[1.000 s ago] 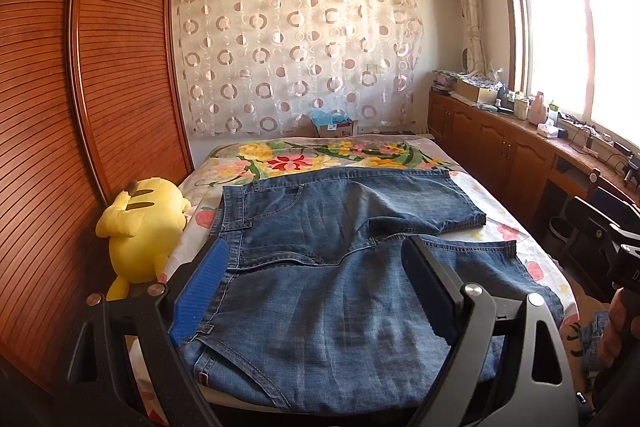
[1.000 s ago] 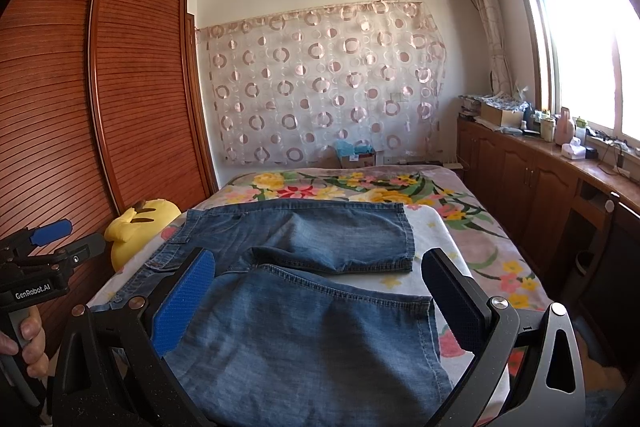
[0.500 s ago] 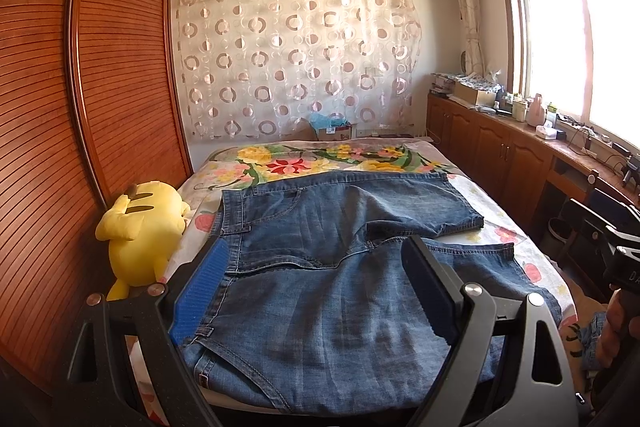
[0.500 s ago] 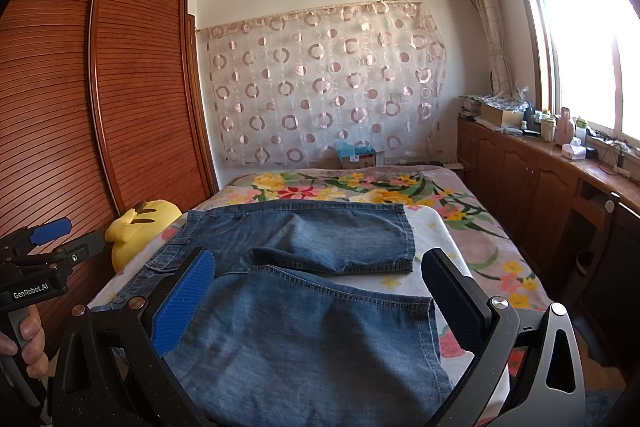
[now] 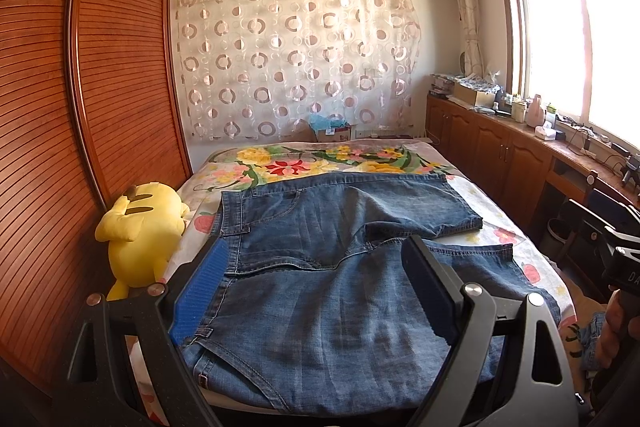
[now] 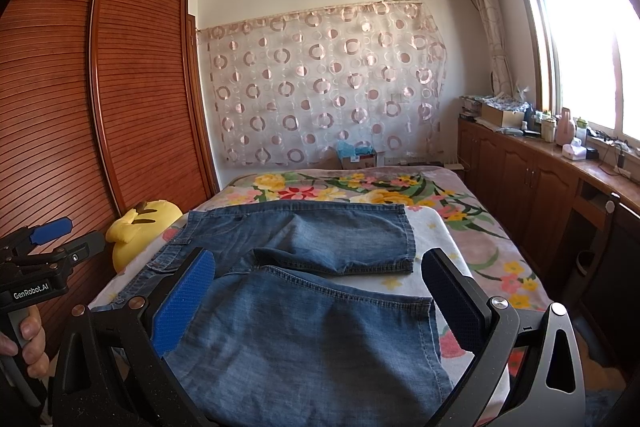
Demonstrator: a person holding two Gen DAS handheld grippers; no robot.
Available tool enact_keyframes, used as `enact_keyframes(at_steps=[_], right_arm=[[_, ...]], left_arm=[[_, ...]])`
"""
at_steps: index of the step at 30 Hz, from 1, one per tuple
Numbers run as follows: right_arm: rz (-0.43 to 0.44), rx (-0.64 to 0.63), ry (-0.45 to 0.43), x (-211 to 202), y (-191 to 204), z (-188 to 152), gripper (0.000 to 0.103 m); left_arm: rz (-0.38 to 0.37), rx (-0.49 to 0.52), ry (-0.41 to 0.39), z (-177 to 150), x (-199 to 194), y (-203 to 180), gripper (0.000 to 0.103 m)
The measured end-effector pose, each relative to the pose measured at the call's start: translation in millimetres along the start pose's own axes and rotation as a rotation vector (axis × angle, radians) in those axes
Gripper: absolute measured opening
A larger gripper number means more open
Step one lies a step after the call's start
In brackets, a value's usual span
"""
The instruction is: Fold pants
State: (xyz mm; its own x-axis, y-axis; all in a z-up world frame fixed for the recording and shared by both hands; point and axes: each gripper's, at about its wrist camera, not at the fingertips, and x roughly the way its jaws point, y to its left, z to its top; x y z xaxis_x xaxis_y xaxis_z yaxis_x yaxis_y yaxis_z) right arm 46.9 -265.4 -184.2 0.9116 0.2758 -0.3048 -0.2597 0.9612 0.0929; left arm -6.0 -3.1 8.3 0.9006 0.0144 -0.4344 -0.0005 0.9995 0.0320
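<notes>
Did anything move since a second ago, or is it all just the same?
Almost nothing. The left gripper and the right gripper both stay open above the denim shorts, holding nothing. The shorts lie spread flat on the bed as before, and the yellow plush toy hasn't moved.

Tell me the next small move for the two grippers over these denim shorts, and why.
Probably lower both toward the near leg of the denim shorts: left gripper at the waistband end, right gripper at the hem end. Both are open and hold nothing, and the shorts lie flat and unfolded on the bed, legs apart, so pinching the near edge looks like the step before folding it over the far leg.
</notes>
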Motion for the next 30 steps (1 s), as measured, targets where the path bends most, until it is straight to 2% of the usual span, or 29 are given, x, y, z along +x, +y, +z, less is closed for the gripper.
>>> enact_keyframes(at_steps=[16, 22, 30], right_arm=[[0.003, -0.002, -0.001, 0, 2, 0, 0.103], [0.022, 0.010, 0.016, 7, -4, -5, 0.103], [0.004, 0.019, 0.051, 23, -14, -10, 0.103]], left_arm=[[-0.021, 0.000, -0.002, 1, 0, -5, 0.089], [-0.021, 0.007, 0.049, -6, 21, -9, 0.089], [-0.047, 0.018, 0.128, -23, 45, 0, 0.089]])
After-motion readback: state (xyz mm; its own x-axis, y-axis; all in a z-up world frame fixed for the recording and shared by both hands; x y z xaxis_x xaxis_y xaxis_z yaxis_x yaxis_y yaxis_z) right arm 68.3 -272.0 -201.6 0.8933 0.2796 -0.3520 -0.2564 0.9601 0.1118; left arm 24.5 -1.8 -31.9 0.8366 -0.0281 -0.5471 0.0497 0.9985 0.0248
